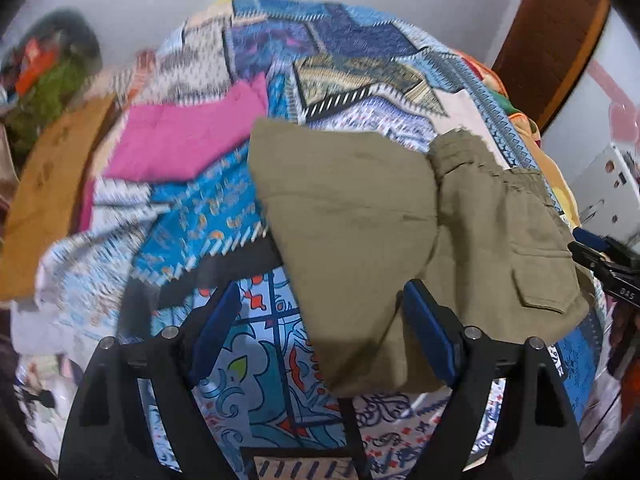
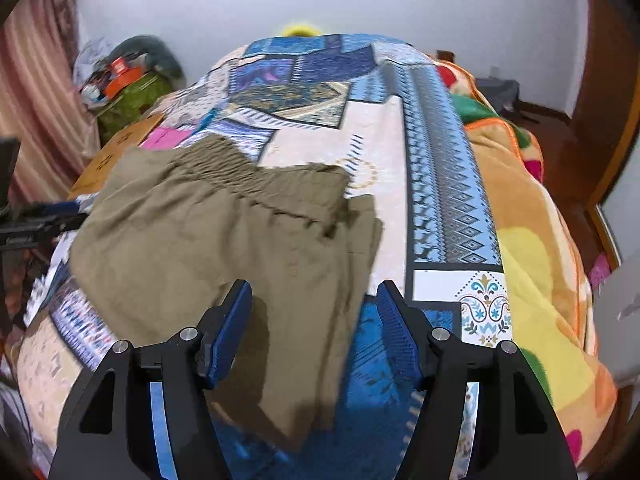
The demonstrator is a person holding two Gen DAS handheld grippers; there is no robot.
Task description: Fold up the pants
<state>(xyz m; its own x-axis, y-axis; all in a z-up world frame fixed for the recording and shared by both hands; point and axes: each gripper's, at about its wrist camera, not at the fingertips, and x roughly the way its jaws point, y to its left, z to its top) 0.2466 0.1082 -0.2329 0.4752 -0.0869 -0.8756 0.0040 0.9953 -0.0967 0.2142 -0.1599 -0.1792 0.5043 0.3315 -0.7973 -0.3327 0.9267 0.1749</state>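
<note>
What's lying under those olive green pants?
The olive pants lie on a blue patchwork bedspread, which shows all around them. Whatever sits directly beneath the fabric is covered. Both grippers, left and right, are open.

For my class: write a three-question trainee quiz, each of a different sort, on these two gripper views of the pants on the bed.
1. True or false: the olive pants lie on a patchwork bedspread.
2. Multiple choice: the left gripper is A) open, B) shut on the pants, C) out of view.
3. Fill in: the folded garment beyond the pants in the left wrist view is ____.

Key
1. True.
2. A: its jaws stand apart, holding no cloth. The right gripper is open too.
3. Pink.
</note>
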